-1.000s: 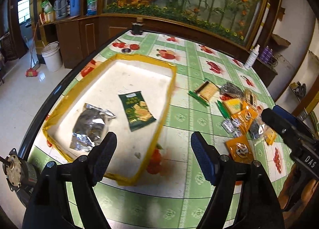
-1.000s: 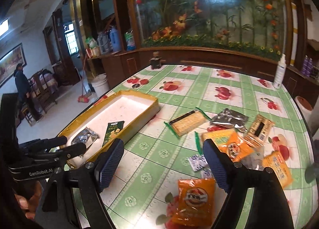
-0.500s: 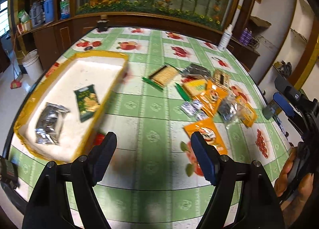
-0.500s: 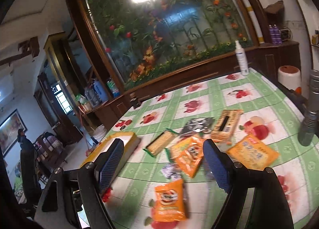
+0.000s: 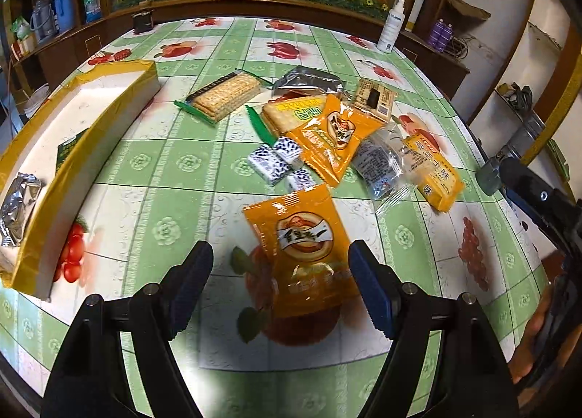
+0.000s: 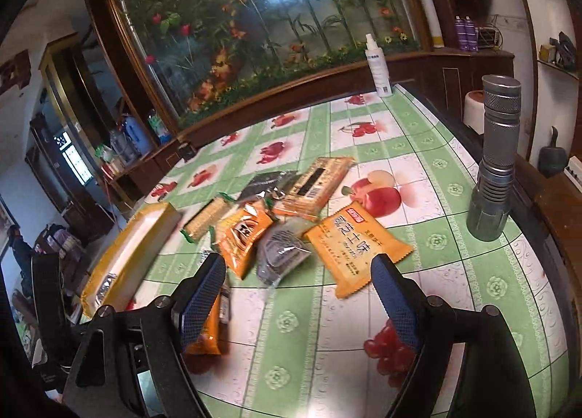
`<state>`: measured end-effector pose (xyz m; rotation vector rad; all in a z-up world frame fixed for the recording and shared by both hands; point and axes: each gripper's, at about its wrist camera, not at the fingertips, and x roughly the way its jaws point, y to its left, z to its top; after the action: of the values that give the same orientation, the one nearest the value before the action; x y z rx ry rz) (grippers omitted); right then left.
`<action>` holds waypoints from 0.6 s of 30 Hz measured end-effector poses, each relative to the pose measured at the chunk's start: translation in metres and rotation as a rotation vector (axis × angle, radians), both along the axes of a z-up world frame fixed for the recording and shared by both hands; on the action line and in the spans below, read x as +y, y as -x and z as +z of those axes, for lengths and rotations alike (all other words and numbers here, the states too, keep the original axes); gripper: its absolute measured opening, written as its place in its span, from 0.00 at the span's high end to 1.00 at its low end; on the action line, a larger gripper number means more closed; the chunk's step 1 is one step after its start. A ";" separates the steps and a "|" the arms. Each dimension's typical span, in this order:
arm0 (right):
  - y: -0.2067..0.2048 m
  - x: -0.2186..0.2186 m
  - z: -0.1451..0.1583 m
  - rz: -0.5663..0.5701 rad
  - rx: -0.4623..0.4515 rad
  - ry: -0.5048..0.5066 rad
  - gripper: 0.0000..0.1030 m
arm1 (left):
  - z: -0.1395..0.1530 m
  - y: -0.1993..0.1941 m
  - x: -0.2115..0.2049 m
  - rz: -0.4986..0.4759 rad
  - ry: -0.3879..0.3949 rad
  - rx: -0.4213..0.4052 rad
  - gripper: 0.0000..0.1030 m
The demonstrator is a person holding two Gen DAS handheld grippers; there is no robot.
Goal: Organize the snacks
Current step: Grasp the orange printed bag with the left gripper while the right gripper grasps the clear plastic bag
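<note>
Two pkts sit in the yellow tray (image 5: 91, 120) at left; approx ten snacks (image 5: 327, 134) remain on the table, left gripper (image 5: 280, 287) wide over the near orange packet (image 5: 302, 247), right gripper (image 6: 298, 294) wide, empty.

Spray bottle (image 6: 377, 67); upright flashlight (image 6: 494, 160)

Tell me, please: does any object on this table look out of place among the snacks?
Yes. A grey metal flashlight stands upright near the table edge, apart from the snack packets. It is no snack, so it looks odd there.
</note>
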<state>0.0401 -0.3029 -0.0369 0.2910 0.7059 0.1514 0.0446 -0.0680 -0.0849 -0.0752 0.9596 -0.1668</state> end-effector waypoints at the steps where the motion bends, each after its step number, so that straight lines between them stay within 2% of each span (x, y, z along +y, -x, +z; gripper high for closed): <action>1: -0.002 0.001 -0.002 -0.001 0.008 0.014 0.17 | -0.002 -0.002 -0.003 0.003 -0.006 0.005 0.26; 4: -0.010 0.003 -0.010 0.007 0.034 0.053 0.17 | -0.009 -0.007 -0.009 0.023 -0.032 0.021 0.26; 8: -0.025 0.011 -0.021 0.056 0.067 0.085 0.17 | -0.018 -0.016 -0.008 0.046 -0.029 0.047 0.26; 14: -0.051 0.043 -0.030 0.177 0.080 0.170 0.17 | -0.020 -0.021 -0.010 0.066 -0.070 0.018 0.21; 16: -0.059 0.054 -0.031 0.218 0.073 0.190 0.17 | -0.020 -0.024 -0.005 0.063 -0.049 0.027 0.21; 18: -0.067 0.063 -0.034 0.253 0.078 0.213 0.19 | -0.020 -0.025 0.006 0.050 0.027 0.053 0.21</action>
<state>0.1073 -0.2397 -0.0712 0.0025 0.8278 0.3039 0.0695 -0.0617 -0.1053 -0.1287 1.0079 -0.1325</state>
